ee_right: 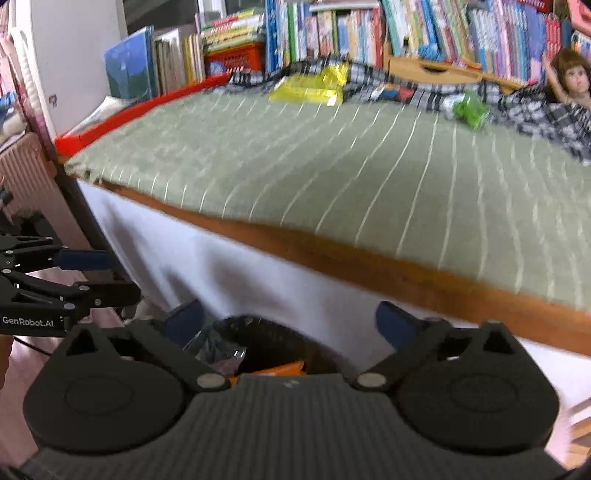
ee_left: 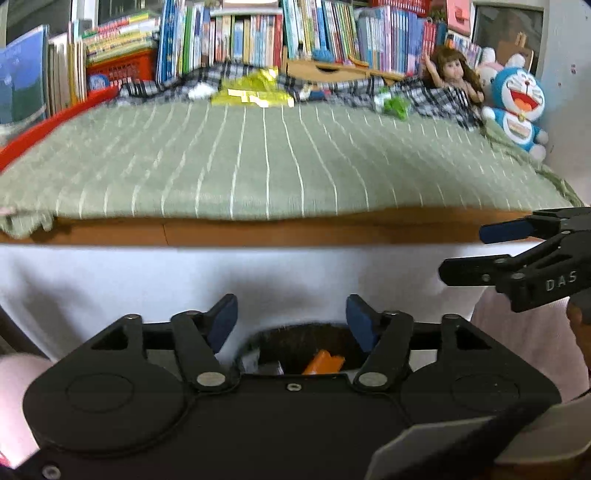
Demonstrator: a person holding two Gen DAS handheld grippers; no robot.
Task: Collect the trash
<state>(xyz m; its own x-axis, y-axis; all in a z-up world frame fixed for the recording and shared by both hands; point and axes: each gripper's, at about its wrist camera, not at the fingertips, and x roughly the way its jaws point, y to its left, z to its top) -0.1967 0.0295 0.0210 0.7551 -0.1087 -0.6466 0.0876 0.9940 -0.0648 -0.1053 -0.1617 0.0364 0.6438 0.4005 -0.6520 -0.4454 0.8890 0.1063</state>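
A yellow wrapper [ee_left: 255,94] [ee_right: 310,86] and a green crumpled wrapper [ee_left: 396,105] [ee_right: 471,109] lie at the far side of the green striped bed cover [ee_left: 258,155] [ee_right: 332,177]. Below the bed's edge stands a black-lined trash bin [ee_left: 295,343] [ee_right: 266,343] holding an orange wrapper [ee_left: 325,362] [ee_right: 280,368]. My left gripper [ee_left: 291,317] is open above the bin with nothing between its fingers. My right gripper [ee_right: 291,321] is also open and empty over the bin. Each gripper shows in the other's view: the right gripper [ee_left: 469,254], the left gripper [ee_right: 118,277].
A checked cloth [ee_left: 424,96] [ee_right: 524,107] lies crumpled along the bed's far edge. A doll [ee_left: 456,74] [ee_right: 570,79] and a blue plush toy [ee_left: 517,107] sit at the far right. Books [ee_left: 295,33] line the back. A red rail [ee_right: 147,107] borders the bed's left side.
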